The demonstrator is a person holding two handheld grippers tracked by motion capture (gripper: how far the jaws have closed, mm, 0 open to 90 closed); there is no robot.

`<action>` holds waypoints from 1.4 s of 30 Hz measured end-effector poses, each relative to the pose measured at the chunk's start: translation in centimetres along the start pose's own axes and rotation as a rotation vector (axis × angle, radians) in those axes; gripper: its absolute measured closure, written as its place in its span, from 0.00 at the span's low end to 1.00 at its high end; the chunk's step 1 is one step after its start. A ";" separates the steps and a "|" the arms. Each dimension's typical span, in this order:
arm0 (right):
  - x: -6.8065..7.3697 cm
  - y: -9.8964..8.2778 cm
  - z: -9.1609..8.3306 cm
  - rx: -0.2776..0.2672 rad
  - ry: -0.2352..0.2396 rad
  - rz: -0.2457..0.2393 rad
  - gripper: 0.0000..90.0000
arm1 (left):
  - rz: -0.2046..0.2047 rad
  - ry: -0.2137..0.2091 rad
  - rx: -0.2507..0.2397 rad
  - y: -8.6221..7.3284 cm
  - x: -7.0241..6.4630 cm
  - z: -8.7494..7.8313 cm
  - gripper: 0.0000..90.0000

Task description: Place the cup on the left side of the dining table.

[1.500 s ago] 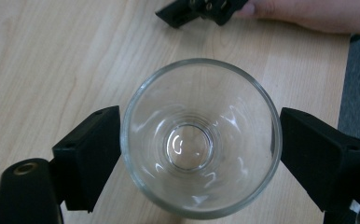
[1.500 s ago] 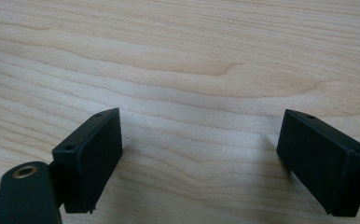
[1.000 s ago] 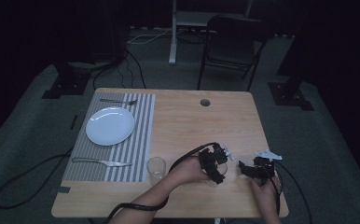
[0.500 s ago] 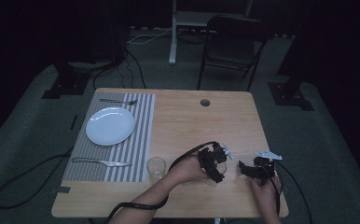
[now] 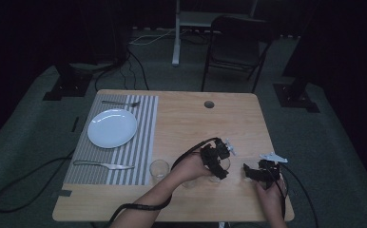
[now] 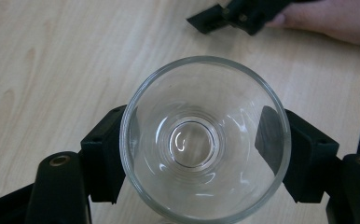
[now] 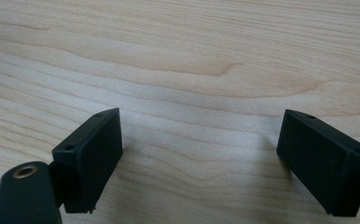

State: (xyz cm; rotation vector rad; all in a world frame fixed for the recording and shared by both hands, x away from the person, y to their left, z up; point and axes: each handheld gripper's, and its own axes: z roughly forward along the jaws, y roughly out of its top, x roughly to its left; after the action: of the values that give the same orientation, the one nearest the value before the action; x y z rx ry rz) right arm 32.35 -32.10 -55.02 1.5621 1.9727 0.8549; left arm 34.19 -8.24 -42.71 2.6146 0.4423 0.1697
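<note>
Glass [image 6: 205, 140] is the thing in hand: a clear, empty tumbler standing upright on the wooden table [image 5: 181, 114] in its near right part, seen from above in the left gripper view, its rim round and its base ringed. The left gripper [image 5: 216, 160] has a jaw on each side of it, both pads against the wall at about mid-height, so it is closed on the glass; gripping across the widest part probably keeps the tumbler from tipping. The right gripper [image 5: 255, 172] rests just to the right, jaws wide apart over bare wood, holding nothing, perhaps kept clear as a spare hand. A second glass [image 5: 159, 168] stands near the right edge of the striped placemat [image 5: 143, 142], which carries a white plate [image 5: 112, 128], a fork [image 5: 120, 102] on its far side and a knife [image 5: 103, 165] on its near side. That layout suggests a place setting, with the held tumbler likely bound for it.
</note>
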 end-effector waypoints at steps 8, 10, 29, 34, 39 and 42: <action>0.0 0.0 0.0 0.000 0.001 0.000 0.15 | -0.034 0.034 -0.001 -0.5 1.5 -0.9 0.32; 0.0 0.0 0.0 -0.001 -0.001 -0.002 0.15 | -0.041 0.050 -0.006 -0.8 2.3 -1.4 0.32; 0.0 0.0 0.0 -0.001 0.000 -0.001 0.15 | -0.223 0.141 -0.041 -6.2 7.3 -4.9 0.32; 0.0 0.0 0.0 -0.001 0.000 -0.001 0.15 | -0.263 0.172 -0.042 -7.8 7.9 -5.5 0.32; 0.0 0.0 0.0 -0.001 0.000 0.000 0.15 | -0.290 0.195 -0.036 -9.0 8.5 -6.3 0.32; 0.0 0.0 0.0 0.000 0.000 0.000 0.15 | -0.307 0.204 -0.041 -9.8 8.8 -6.8 0.32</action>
State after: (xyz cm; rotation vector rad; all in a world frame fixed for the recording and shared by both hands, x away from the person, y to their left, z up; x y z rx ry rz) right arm 32.35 -32.09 -55.02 1.5617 1.9728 0.8556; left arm 38.43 5.91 -41.03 2.4606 0.8924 0.3396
